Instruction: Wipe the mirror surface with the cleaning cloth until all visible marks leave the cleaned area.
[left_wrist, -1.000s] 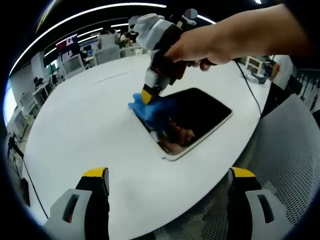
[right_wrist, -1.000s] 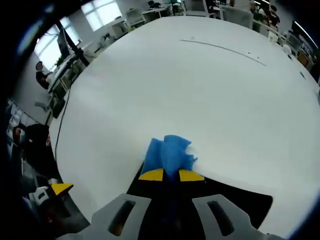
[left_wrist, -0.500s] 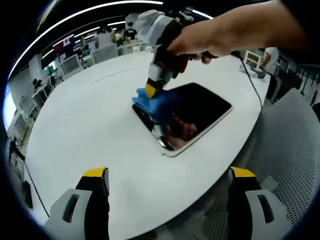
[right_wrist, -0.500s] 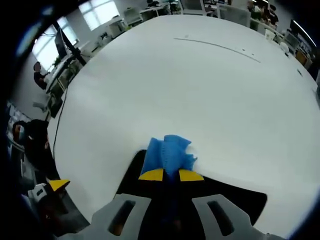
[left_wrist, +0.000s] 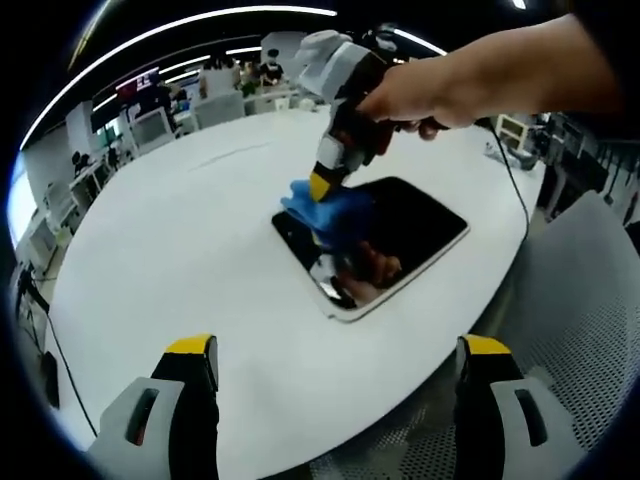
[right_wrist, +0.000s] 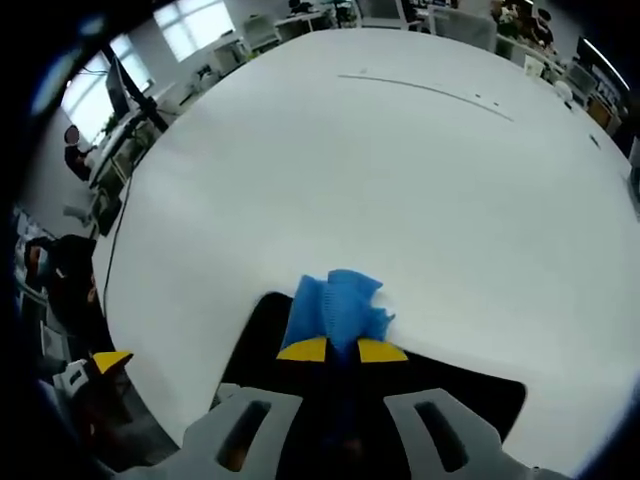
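Wipe looks mid-way: the right gripper (left_wrist: 322, 186) is clamped on the blue cleaning cloth (left_wrist: 333, 207), pressing it onto the far corner of the mirror (left_wrist: 405, 230) lying on the white table (left_wrist: 180, 250). Left gripper (left_wrist: 335, 375) hangs back, jaws apart, holding nothing. Marks are too small to judge (just reflections), so most of the glass probably needs passes.

wiping further in across the mirror now

My right gripper (left_wrist: 322, 184) and the blue cloth (left_wrist: 330, 208) I'm pinching are shifted from the mirror's (left_wrist: 400, 235) far-left corner edge toward its middle, so the cloth now sits more on the glass than hanging off onto the white table (left_wrist: 180, 270). In my right gripper view more dark mirror (right_wrist: 262, 325) shows left of the cloth (right_wrist: 338, 305) than a second ago. The reflection of my hand moves along with it.
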